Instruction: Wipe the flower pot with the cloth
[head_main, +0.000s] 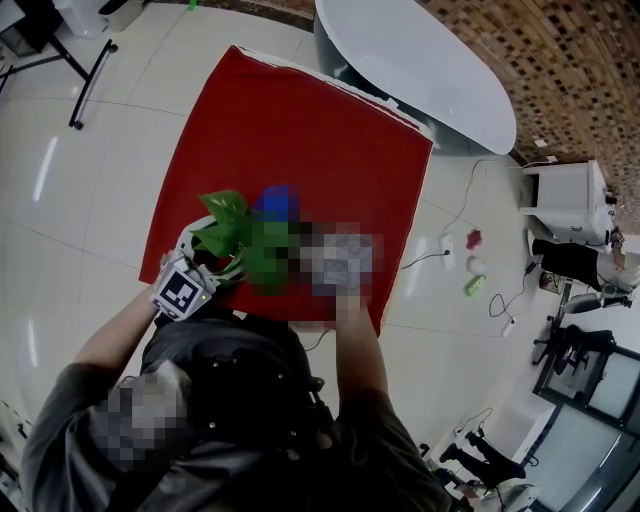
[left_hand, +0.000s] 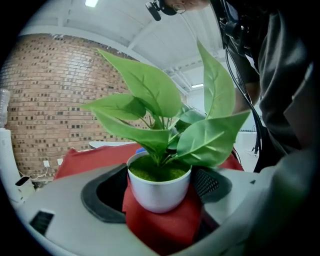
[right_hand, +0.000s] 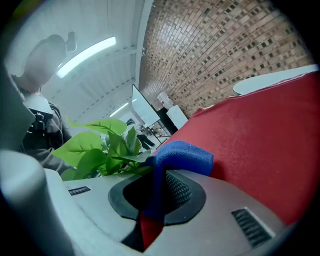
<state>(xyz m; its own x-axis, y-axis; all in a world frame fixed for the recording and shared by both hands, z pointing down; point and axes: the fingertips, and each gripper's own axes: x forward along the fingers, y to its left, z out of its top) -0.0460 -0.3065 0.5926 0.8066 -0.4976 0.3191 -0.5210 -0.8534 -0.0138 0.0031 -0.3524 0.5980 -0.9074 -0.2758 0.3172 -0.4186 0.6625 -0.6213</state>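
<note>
Left gripper (left_hand: 156, 200) is clamping the white flower pot (left_hand: 159, 185) at the near left of the red-covered table (head_main: 300, 150). Right gripper (right_hand: 152, 200) is pinching the blue cloth (right_hand: 182, 156) beside the leaves (right_hand: 95, 150). I'm seeing no cloth-to-pot contact, so I'm judging the wiping still to do.

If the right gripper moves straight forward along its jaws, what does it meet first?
Likely the plant's leaves, just beyond the blue cloth that the right gripper holds, a little left of its line; depth is unclear.
</note>
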